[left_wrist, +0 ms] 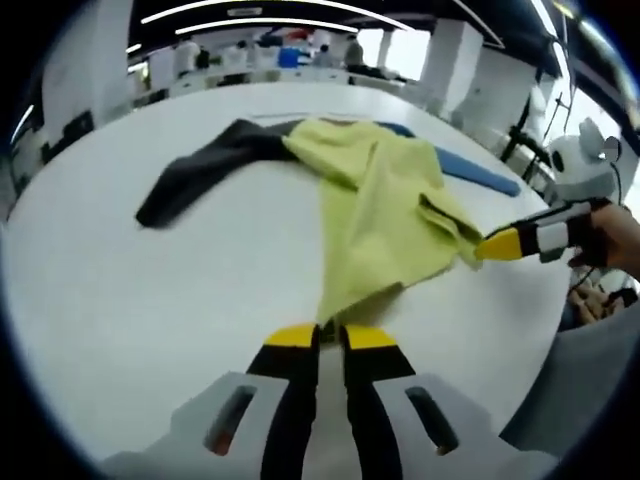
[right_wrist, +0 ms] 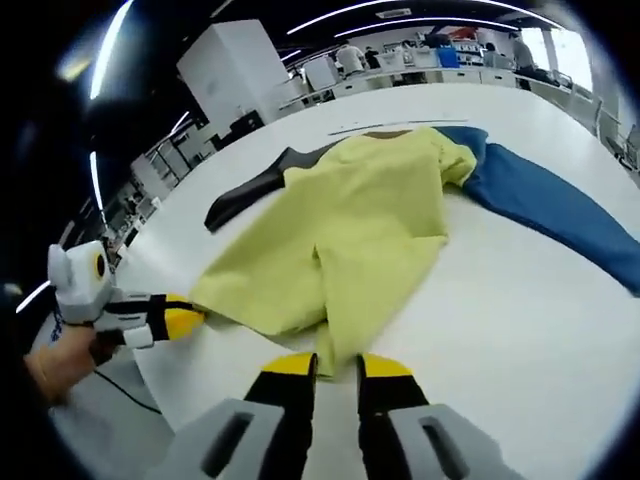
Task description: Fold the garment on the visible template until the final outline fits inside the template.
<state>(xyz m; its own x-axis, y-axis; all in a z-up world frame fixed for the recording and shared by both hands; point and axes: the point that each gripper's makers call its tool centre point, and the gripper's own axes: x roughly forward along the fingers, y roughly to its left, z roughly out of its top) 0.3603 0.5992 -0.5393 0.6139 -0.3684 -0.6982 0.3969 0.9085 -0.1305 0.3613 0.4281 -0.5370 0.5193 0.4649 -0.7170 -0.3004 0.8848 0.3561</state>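
Note:
A garment with a yellow-green body (left_wrist: 370, 200) (right_wrist: 350, 220) lies spread on a white table (left_wrist: 150, 300) (right_wrist: 500, 330). Its dark grey sleeve (left_wrist: 200, 175) (right_wrist: 250, 195) reaches one way and its blue sleeve (left_wrist: 470, 170) (right_wrist: 540, 200) the other. My left gripper (left_wrist: 332, 336) is shut on the near hem; in the right gripper view it (right_wrist: 190, 320) comes in from the left at a hem corner. My right gripper (right_wrist: 337, 366) is shut on the hem too, and in the left gripper view it (left_wrist: 490, 247) pinches the garment's right corner. A thin dark line (right_wrist: 380, 127) on the table runs just beyond the collar.
A person's hand (left_wrist: 610, 235) (right_wrist: 60, 365) holds each gripper. The table's rounded edge (left_wrist: 540, 330) runs close to the right gripper. Desks, white cabinets (right_wrist: 235, 70) and people stand far behind the table.

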